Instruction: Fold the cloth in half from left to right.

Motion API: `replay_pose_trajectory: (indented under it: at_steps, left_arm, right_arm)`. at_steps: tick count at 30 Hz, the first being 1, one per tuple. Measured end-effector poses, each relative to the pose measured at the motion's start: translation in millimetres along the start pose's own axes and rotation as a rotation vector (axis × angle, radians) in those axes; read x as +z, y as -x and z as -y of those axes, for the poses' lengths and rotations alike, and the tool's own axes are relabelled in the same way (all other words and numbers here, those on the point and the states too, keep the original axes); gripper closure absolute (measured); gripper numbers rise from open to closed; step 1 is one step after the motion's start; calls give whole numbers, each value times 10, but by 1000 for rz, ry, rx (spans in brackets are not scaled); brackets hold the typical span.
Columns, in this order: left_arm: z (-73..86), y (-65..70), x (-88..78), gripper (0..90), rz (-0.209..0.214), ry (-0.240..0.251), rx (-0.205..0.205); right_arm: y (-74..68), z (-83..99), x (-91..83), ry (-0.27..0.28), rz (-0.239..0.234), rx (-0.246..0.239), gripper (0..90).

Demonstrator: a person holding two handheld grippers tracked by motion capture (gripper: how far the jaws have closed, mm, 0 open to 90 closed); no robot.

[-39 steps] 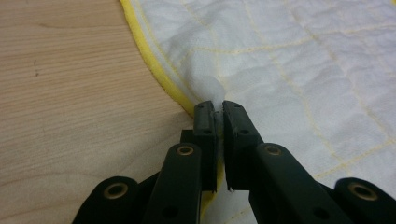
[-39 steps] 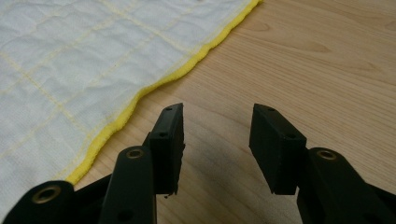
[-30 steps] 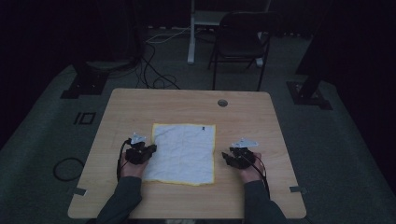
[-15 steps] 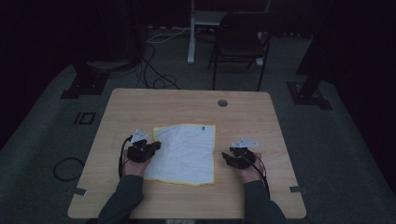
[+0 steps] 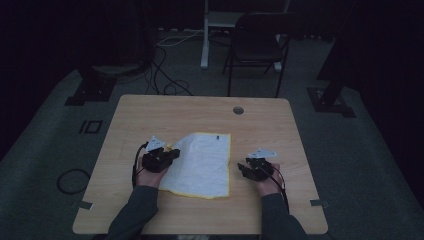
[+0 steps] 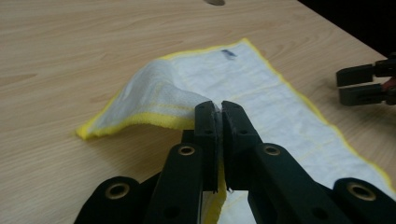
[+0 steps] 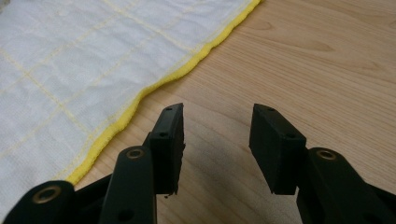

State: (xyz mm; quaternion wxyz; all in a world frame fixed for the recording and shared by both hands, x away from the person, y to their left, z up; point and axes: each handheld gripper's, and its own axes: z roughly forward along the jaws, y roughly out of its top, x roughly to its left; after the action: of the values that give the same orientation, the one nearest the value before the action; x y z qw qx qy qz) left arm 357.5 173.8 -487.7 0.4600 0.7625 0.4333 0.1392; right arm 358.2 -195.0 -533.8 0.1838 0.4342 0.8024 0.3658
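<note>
White, yellow-edged cloth (image 5: 202,164) lies flat on the table, its left edge lifted.

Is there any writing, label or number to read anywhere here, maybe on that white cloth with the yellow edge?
None can be read.
The cloth has a small dark tag near its far edge: too small and blurred to read.
The table, the left gripper shut on the cloth's edge, and the open right gripper show no lettering.

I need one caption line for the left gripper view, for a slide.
Left gripper shut on the yellow-edged white cloth, lifting its edge off the wooden table.
</note>
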Motion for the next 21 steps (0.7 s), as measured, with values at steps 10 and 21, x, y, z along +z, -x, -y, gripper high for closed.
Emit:
replay_pose_trajectory:
  at_steps: [10,21]
  left_arm:
    - [-92,145,47,861,41,7,30]
    - [-169,315,169,860,87,1,52]
  right_arm:
    - [3,0,-2,2,0,0,547]
    - [3,-1,-5,2,0,1,547]
